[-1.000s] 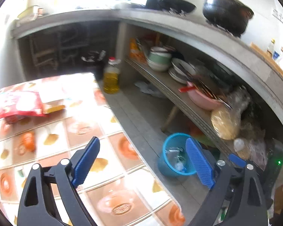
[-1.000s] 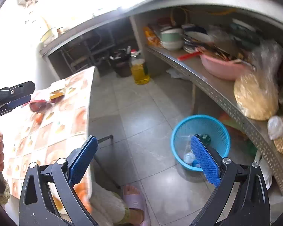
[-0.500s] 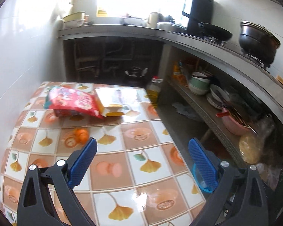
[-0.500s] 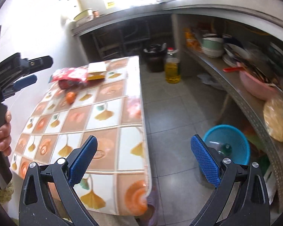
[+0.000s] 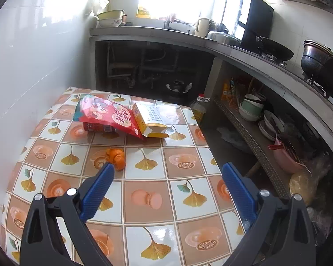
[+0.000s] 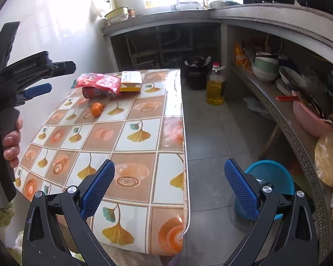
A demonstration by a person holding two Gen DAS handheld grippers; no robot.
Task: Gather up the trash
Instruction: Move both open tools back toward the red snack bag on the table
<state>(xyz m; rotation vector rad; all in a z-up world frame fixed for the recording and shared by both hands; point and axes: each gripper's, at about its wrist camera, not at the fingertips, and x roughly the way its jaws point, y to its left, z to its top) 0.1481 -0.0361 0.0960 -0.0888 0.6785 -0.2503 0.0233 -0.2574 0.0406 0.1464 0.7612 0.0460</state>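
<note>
The left gripper (image 5: 166,184) hangs over the tiled table (image 5: 144,201) with its jaws spread wide and nothing between them. Just past its left pad, at centre-left of the left wrist view, lies the orange peel (image 5: 116,157). Farther up sit the red snack bag (image 5: 106,115), draped over a red can (image 5: 95,128), and the open yellow carton (image 5: 149,119) touching it. The right gripper (image 6: 169,185), also wide open and empty, hovers at the table's near edge. The blue waste basket (image 6: 275,175) stands on the floor at lower right of the right wrist view.

Likely trouble: the curled peel may squirt sideways under a pinch, the can may roll when the bag is lifted, and the low basket invites a missed drop.
</note>
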